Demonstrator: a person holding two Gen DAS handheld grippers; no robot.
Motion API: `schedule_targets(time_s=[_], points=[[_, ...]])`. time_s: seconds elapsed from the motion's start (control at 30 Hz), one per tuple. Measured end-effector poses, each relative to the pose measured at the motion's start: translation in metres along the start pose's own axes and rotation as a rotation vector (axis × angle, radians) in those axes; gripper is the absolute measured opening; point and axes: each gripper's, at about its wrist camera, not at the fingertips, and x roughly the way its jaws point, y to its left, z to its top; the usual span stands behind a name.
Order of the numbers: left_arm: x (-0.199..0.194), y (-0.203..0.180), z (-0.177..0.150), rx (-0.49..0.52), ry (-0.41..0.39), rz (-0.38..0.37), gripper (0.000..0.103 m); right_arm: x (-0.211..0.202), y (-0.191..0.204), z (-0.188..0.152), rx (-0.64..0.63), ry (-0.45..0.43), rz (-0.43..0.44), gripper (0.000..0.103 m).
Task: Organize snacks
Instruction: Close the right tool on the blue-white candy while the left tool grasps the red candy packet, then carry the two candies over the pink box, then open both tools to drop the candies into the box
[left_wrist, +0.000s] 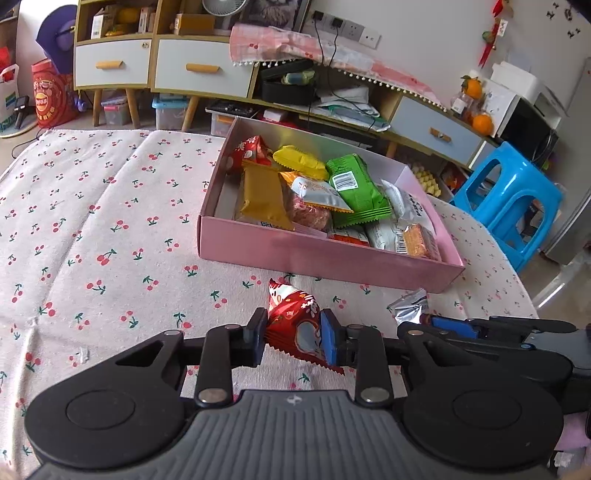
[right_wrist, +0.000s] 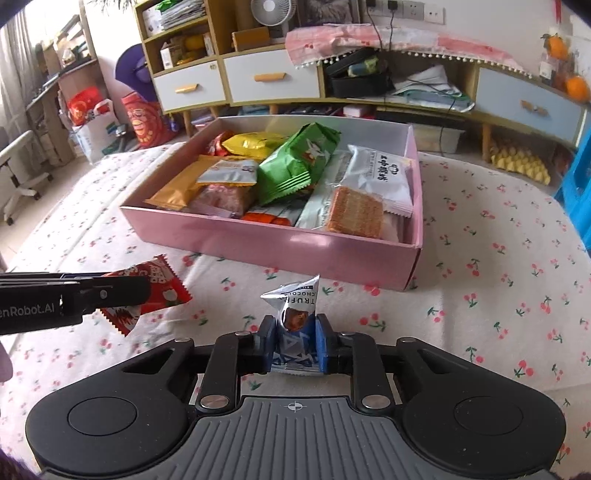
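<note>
My left gripper (left_wrist: 293, 338) is shut on a red snack packet (left_wrist: 295, 325) just above the cherry-print cloth, in front of the pink box (left_wrist: 295, 258). The same red snack packet (right_wrist: 155, 291) shows at the left of the right wrist view, held by the black left gripper (right_wrist: 122, 291). My right gripper (right_wrist: 295, 347) is shut on a silver-and-blue truffle chocolate packet (right_wrist: 295, 314), which stands upright between the pads. That silver packet (left_wrist: 410, 308) and the right gripper's fingers (left_wrist: 450, 326) appear at the right of the left wrist view. The pink box (right_wrist: 258, 240) holds several wrapped snacks.
The cherry-print cloth (left_wrist: 92, 240) covers the table. Behind stand low cabinets with drawers (left_wrist: 199, 66), a blue plastic stool (left_wrist: 509, 199) at the right, and bags on the floor (right_wrist: 144, 118) at the left. A white chair (right_wrist: 18, 173) sits far left.
</note>
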Motion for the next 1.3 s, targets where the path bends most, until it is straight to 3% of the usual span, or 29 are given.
schedule_targets(time_s=[0.3, 0.5, 0.63, 1.0, 1.07, 1.23, 1.3], points=[[-0.014, -0.002, 0.009, 0.005, -0.034, -0.041, 0.027, -0.02, 0.004, 0.008, 0.021, -0.032, 0.077, 0.021], [-0.018, -0.008, 0.026, 0.016, -0.103, -0.057, 0.027, -0.025, -0.002, 0.028, 0.089, -0.091, 0.098, 0.021], [-0.01, -0.009, 0.04, 0.043, -0.147, -0.051, 0.028, -0.021, -0.006, 0.044, 0.138, -0.12, 0.1, 0.021], [0.033, -0.002, 0.073, 0.055, -0.158, 0.031, 0.031, 0.013, -0.024, 0.063, 0.212, -0.132, 0.064, 0.024], [0.035, -0.004, 0.073, 0.062, -0.149, 0.057, 0.052, 0.012, -0.028, 0.062, 0.238, -0.161, 0.062, 0.025], [0.021, -0.008, 0.064, 0.059, -0.147, 0.08, 0.071, 0.001, -0.032, 0.064, 0.266, -0.16, 0.053, 0.043], [0.015, -0.009, 0.061, 0.056, -0.121, 0.098, 0.078, -0.008, -0.031, 0.063, 0.27, -0.149, 0.038, 0.066]])
